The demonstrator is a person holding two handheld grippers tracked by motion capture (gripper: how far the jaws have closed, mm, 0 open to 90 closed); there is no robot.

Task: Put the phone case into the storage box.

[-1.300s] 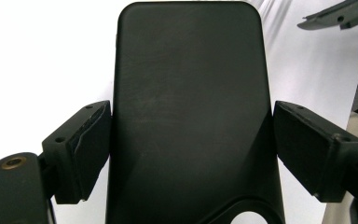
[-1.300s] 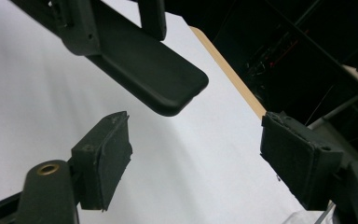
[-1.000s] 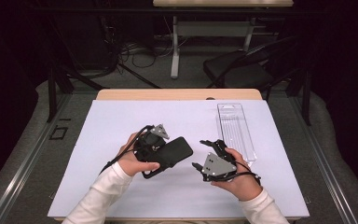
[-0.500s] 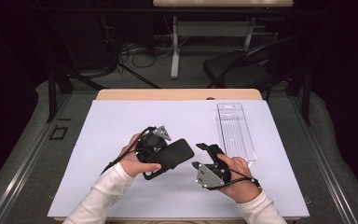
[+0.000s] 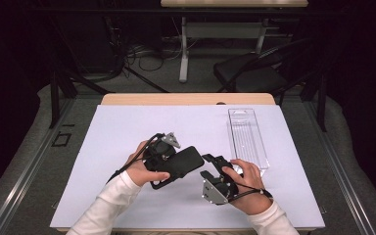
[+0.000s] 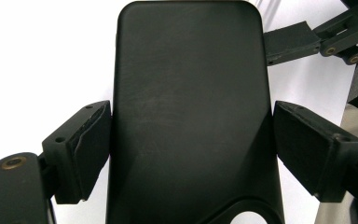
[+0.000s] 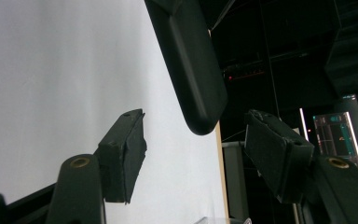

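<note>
Moved closer toward 10 o'clock since the earlier frame: right hand-held gripper [image 5: 209, 165], jaws just closing, half wide, phone's end between them, untouched. Left hand-held gripper [image 5: 172, 166] clamped on black phone [image 5: 181, 162], lifted above white table [image 5: 127, 132]. Clear tray [image 5: 247, 139] at 2 o'clock. Handover step, probably; next, close on free end.
</note>
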